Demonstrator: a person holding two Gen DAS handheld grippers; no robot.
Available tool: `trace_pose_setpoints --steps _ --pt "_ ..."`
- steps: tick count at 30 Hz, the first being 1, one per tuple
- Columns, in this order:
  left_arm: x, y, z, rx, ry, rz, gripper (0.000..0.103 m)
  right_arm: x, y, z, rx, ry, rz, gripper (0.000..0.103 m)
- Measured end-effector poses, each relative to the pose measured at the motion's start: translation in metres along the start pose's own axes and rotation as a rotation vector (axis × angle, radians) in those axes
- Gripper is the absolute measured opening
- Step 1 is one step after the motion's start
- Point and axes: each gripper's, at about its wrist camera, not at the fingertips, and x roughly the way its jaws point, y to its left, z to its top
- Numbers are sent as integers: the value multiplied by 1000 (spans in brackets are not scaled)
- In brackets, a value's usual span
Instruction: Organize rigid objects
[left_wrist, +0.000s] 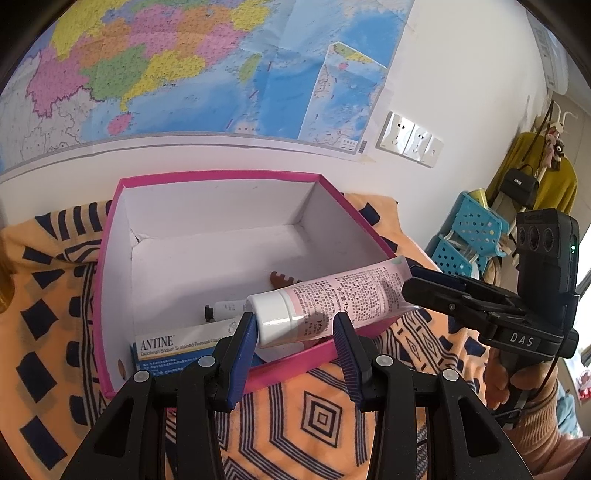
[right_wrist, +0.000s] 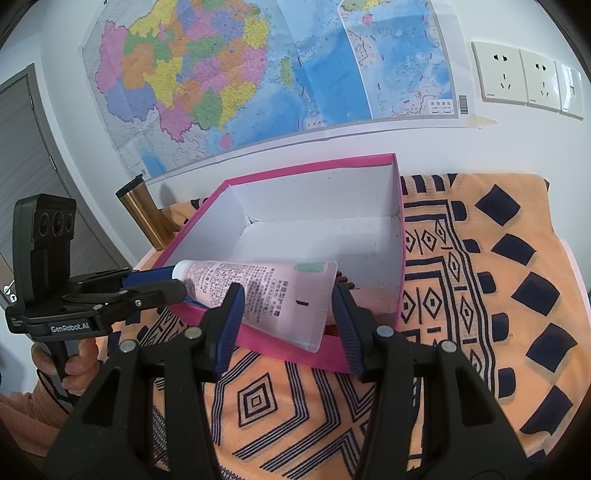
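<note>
Both your left gripper (left_wrist: 295, 326) and right gripper (right_wrist: 287, 308) grip the pink tube (left_wrist: 332, 301), light but soft, so keep hold near its stiff cap (left_wrist: 271, 314).

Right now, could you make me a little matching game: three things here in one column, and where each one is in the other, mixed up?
Things:
1. pink tube
2. ANTINE carton
3. gold flask

Places:
A. standing outside the pink box
B. in the air, across the box's near rim
C. lying inside the box

Pairs: 1-B, 2-C, 3-A.
</note>
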Motion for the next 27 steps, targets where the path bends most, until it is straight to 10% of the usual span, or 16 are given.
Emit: trace_pose_setpoints --steps 27 --pt "6 9 5 -8 3 20 42 16 -3 11 0 8 -1 52"
